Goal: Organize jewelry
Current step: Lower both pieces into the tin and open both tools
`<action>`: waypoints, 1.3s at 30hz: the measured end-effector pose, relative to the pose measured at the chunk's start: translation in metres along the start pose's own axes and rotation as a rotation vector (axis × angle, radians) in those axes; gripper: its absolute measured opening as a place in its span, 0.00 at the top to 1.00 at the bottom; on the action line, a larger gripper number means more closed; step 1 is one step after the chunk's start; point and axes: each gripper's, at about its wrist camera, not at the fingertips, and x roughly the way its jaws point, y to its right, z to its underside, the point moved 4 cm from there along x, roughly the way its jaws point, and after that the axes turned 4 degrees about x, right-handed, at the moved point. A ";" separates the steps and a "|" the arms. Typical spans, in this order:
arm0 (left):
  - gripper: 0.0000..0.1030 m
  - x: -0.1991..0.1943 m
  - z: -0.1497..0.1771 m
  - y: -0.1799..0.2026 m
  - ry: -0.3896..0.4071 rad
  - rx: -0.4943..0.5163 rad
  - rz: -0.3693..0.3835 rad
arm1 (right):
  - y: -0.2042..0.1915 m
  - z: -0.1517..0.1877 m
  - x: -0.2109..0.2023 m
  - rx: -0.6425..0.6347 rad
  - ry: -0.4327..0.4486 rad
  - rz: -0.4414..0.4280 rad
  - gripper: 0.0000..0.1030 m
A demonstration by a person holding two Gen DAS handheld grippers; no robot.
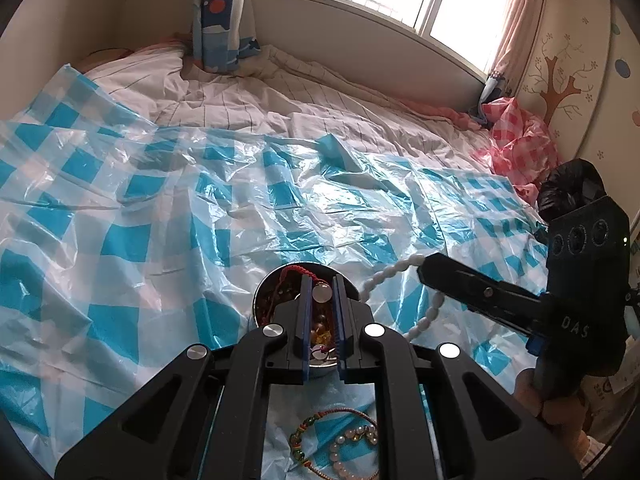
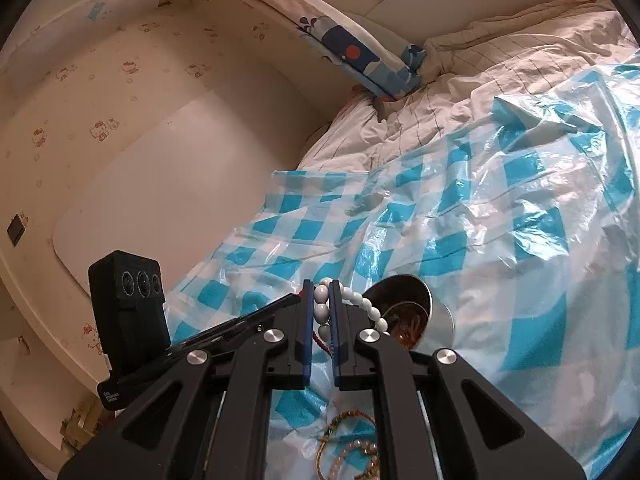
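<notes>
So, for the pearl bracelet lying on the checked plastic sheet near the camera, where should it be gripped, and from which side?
Grip the pearl bracelet on the far arc of its ring, coming from above. It lies flat on the checked plastic sheet, and its near-left side seems to overlap the green-beaded cord bracelet, so the far arc likely lifts free alone.

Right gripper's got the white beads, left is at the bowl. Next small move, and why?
Probably carry the right gripper over the metal bowl and let go. It is shut on the white bead bracelet, which hangs in the air beside the bowl, not over it. The left gripper, shut on the bowl's rim, seems to steady it. The bowl already holds other jewelry.
</notes>
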 end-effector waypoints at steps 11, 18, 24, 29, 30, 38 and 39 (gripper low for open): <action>0.91 0.011 -0.004 0.000 0.000 -0.051 0.024 | 0.007 0.000 0.010 0.004 -0.014 0.011 0.92; 0.91 0.022 -0.004 -0.010 -0.008 -0.124 0.044 | 0.011 -0.003 0.015 0.009 -0.018 0.019 0.92; 0.91 0.031 -0.005 -0.011 -0.016 -0.163 0.071 | 0.012 -0.007 0.028 -0.018 -0.023 0.045 0.92; 0.91 0.041 -0.005 -0.008 -0.029 -0.190 0.089 | 0.012 -0.009 0.031 -0.044 -0.020 0.068 0.92; 0.91 0.047 -0.003 -0.008 -0.051 -0.197 0.081 | 0.012 -0.009 0.032 -0.049 -0.021 0.075 0.92; 0.82 0.061 0.008 -0.028 -0.129 -0.282 0.020 | 0.016 -0.003 0.045 -0.091 -0.054 0.132 0.92; 0.75 0.060 0.009 -0.033 -0.134 -0.307 0.011 | 0.015 -0.002 0.046 -0.094 -0.058 0.134 0.92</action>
